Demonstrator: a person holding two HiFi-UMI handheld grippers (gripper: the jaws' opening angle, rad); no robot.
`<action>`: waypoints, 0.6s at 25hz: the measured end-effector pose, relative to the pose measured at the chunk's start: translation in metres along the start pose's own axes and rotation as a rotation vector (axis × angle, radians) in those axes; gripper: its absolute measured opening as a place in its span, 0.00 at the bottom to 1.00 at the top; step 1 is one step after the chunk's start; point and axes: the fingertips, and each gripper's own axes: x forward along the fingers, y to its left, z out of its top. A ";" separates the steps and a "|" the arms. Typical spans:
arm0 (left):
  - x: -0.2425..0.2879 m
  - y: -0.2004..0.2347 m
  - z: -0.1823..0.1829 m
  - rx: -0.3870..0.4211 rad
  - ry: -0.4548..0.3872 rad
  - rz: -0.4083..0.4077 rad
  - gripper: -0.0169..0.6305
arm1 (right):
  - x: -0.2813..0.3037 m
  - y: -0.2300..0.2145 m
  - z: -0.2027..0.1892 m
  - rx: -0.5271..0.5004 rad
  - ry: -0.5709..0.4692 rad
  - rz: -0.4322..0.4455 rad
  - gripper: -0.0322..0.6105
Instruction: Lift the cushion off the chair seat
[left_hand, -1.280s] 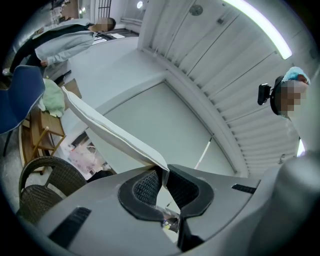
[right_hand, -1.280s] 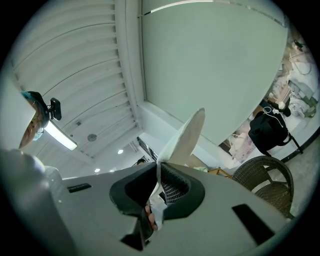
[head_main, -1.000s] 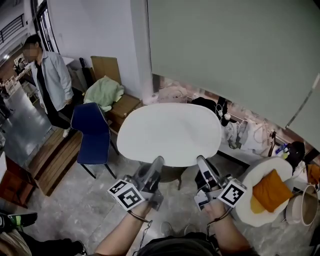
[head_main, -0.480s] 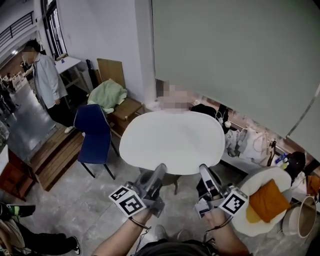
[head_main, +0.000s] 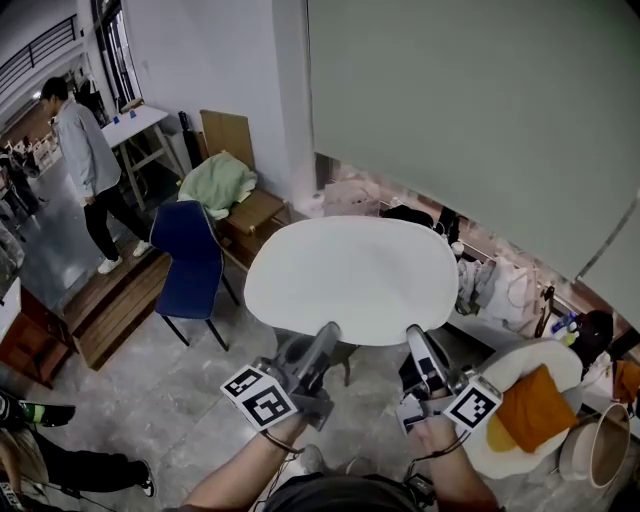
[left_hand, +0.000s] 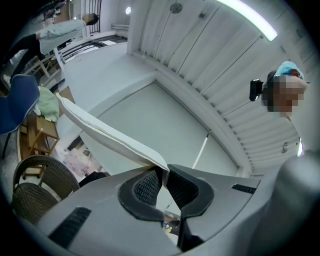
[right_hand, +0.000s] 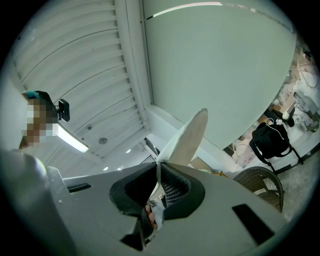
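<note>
A large white oval cushion (head_main: 350, 275) hangs level in the air, held by its near edge. My left gripper (head_main: 325, 338) is shut on that edge at the left, my right gripper (head_main: 415, 342) at the right. In the left gripper view the cushion (left_hand: 100, 132) runs up and left from the pinching jaws (left_hand: 164, 175). In the right gripper view its thin edge (right_hand: 187, 140) rises from the closed jaws (right_hand: 159, 172). The dark wicker chair (head_main: 295, 352) stands below the cushion, mostly hidden by it; its woven back (left_hand: 35, 185) shows low on the left, and again as the wicker chair (right_hand: 260, 182).
A blue chair (head_main: 190, 260) stands left of the cushion. Behind it is a wooden bench (head_main: 255, 212) with a green cloth (head_main: 220, 185). A person (head_main: 85, 165) walks at far left. At right are a round white chair (head_main: 560, 360) holding an orange cushion (head_main: 530, 405), plus bags (head_main: 500, 285) along the wall.
Both grippers have shifted a little forward and to the right with the cushion still pinched. The person at far left has turned and stepped away toward the back.
</note>
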 end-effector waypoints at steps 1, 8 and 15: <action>0.001 -0.001 0.002 0.001 -0.004 0.000 0.07 | 0.001 0.000 0.002 -0.001 -0.001 0.009 0.10; 0.005 -0.002 0.003 0.011 -0.016 0.000 0.07 | 0.003 0.000 0.007 -0.003 -0.006 0.015 0.10; 0.007 -0.002 0.007 0.018 -0.019 0.005 0.07 | 0.007 0.000 0.009 -0.024 -0.006 0.022 0.10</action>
